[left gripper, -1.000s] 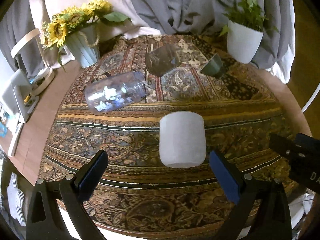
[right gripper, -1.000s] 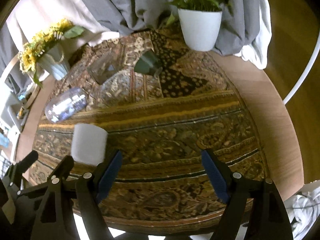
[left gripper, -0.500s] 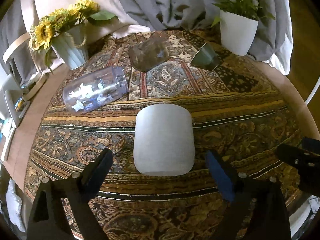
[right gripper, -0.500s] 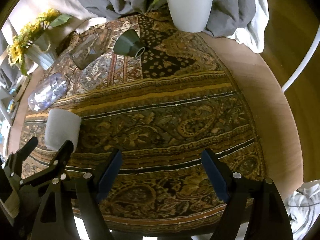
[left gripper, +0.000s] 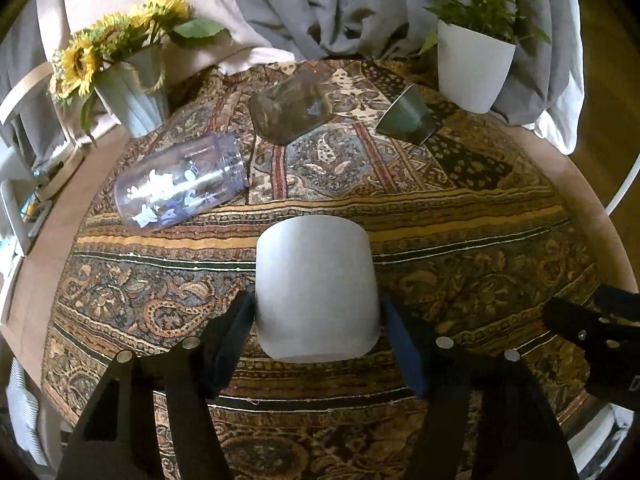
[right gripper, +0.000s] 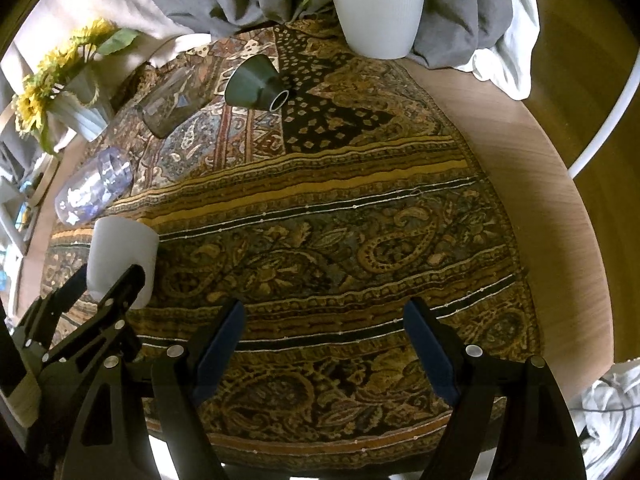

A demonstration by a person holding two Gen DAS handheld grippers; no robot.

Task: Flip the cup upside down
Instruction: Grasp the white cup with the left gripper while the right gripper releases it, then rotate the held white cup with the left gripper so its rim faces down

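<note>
Only from the right wrist: right gripper (right gripper: 324, 344) jaws wide, empty; left gripper (left gripper: 318, 326) snug against white cup (left gripper: 316, 292)

black hand-held gripper (right gripper: 320, 344), blue pads (right gripper: 218, 346), silver screws at joints.

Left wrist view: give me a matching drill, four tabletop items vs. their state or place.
Items:
1. white cup
2. purple printed cup
3. dark green cup
4. white planter

States:
a. lying on its side, beside the sunflower vase
b. upright, holds a green plant
c. between the left claw fingers
d. tipped over near the planter

Pairs: 1-c, 2-a, 3-d, 4-b
</note>
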